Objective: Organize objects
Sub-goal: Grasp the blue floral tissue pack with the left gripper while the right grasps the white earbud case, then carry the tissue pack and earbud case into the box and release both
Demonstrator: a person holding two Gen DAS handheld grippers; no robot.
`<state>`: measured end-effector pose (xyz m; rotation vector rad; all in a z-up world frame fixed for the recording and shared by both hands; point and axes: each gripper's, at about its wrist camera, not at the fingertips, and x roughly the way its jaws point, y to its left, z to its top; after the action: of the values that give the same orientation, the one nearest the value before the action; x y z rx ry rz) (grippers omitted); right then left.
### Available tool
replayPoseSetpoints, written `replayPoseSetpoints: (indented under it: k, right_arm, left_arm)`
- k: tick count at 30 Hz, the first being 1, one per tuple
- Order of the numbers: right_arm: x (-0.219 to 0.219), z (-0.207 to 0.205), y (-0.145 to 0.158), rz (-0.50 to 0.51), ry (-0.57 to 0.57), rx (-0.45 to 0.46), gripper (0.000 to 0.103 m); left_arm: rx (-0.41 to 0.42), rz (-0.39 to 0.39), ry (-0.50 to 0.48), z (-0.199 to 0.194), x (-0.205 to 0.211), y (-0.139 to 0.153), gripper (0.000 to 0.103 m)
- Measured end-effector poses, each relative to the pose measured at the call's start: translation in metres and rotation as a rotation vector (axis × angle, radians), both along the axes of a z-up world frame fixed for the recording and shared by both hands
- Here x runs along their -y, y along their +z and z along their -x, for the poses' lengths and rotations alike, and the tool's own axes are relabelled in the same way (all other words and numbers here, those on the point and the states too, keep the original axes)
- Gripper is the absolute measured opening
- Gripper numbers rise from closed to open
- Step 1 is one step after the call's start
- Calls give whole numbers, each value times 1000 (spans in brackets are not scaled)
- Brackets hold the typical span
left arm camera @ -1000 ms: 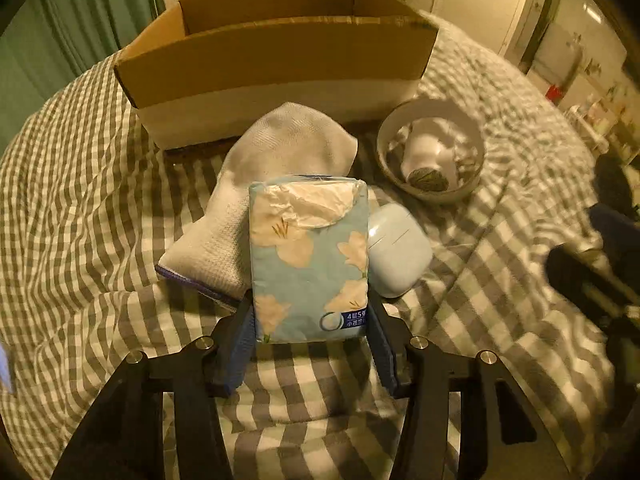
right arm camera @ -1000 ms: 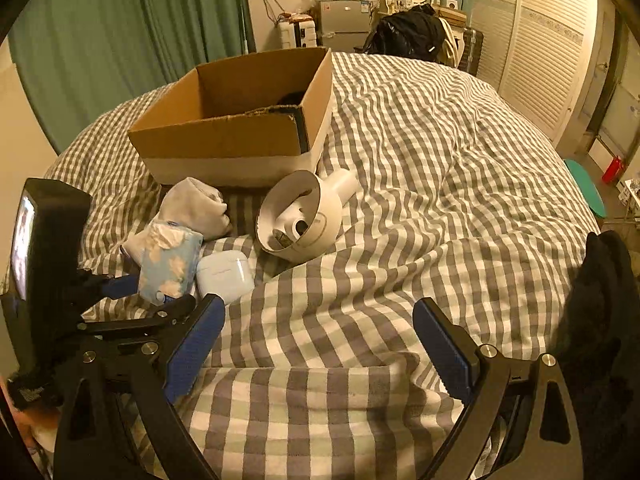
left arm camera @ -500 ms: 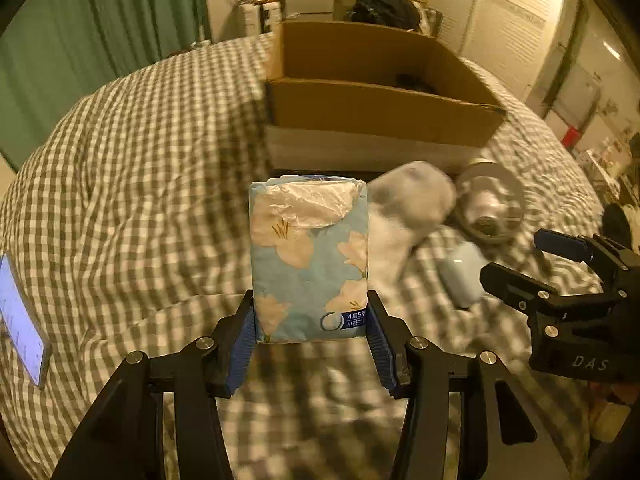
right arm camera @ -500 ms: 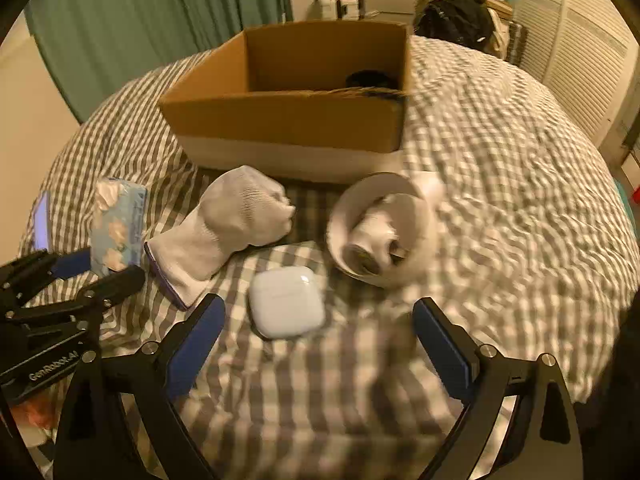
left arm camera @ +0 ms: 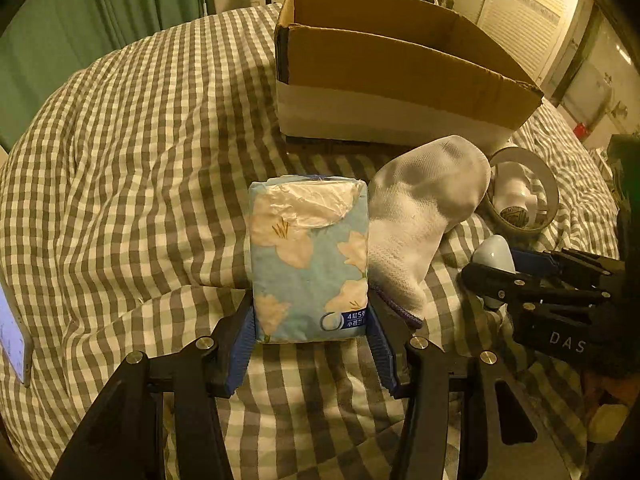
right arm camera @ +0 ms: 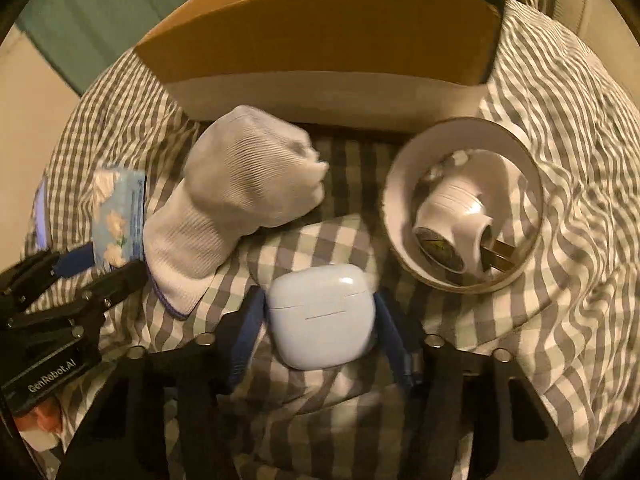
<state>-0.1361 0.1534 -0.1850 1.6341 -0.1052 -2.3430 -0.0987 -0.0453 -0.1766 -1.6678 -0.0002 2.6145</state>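
My left gripper (left arm camera: 310, 344) is shut on a blue floral tissue pack (left arm camera: 308, 256) and holds it above the checked bedspread; the pack also shows in the right wrist view (right arm camera: 116, 212). My right gripper (right arm camera: 320, 332) has its blue pads on both sides of a pale blue earbud case (right arm camera: 322, 314), which lies on the bedspread. A white sock (right arm camera: 240, 196) lies between the pack and the case. The open cardboard box (right arm camera: 320, 40) stands behind them; it also shows in the left wrist view (left arm camera: 392, 68).
A white round bowl (right arm camera: 400, 168) holding a white plug adapter (right arm camera: 456, 216) sits right of the sock. A phone (left arm camera: 12, 344) lies at the left edge of the bed. Curtains, furniture and a closet stand beyond the bed.
My left gripper lifted the tissue pack and swung left. My right gripper moved forward and down and closed its pads around the earbud case.
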Motion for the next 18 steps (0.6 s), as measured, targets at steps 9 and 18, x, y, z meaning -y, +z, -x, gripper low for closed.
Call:
replayPoseSetpoints:
  k: [9,18]
  right_arm:
    - [1,-18,15,-20,15,-67,52]
    - [2,-56,56,-41,32,-184,52]
  left_arm:
    - [-24,6,-3,-11,-9,17,52]
    - [-98,14,-35,-29,-27,58,52]
